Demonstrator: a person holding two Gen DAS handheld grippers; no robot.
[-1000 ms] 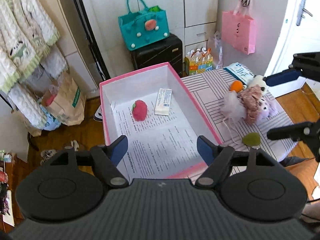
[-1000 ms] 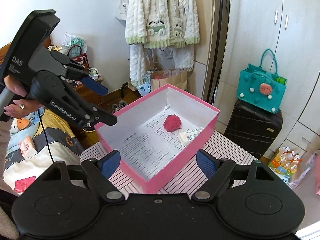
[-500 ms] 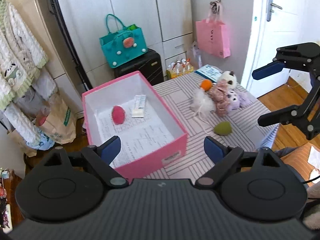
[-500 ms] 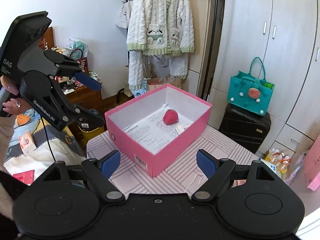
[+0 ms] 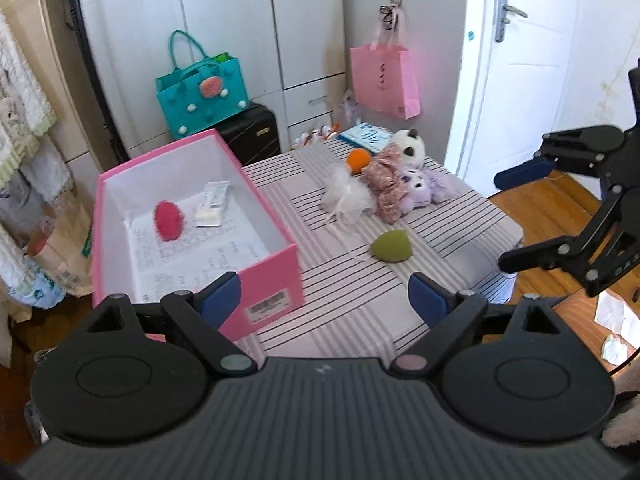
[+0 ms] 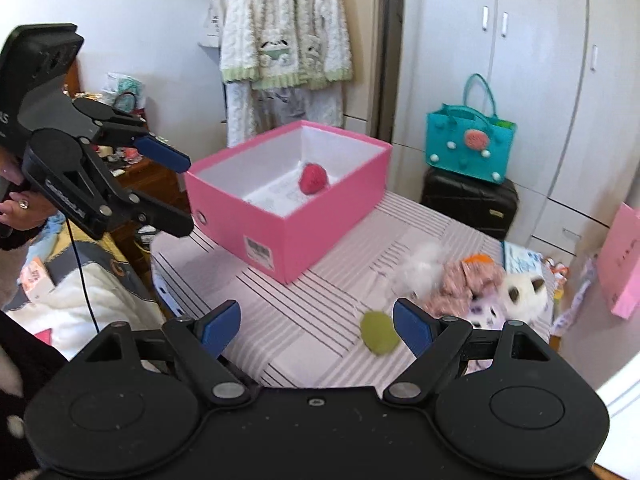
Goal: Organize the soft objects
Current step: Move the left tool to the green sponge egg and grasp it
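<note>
A pink box stands on the striped table, holding a red fuzzy ball and a white packet. To its right lie a green egg-shaped sponge, a white pom-pom, an orange ball, a pink ruffled plush, a purple plush and a white plush. My left gripper is open and empty over the table's near edge. My right gripper is open and empty too, with the green sponge just inside its right fingertip.
Behind the table a teal bag sits on a black suitcase. A pink bag hangs beside a white door. A booklet lies at the table's far edge. A cardigan hangs left; a bed is beside the table.
Both grippers have drawn back from the pink box and sunk, so the whole table and the pile of soft things now show. The left jaws stand a little wider.
</note>
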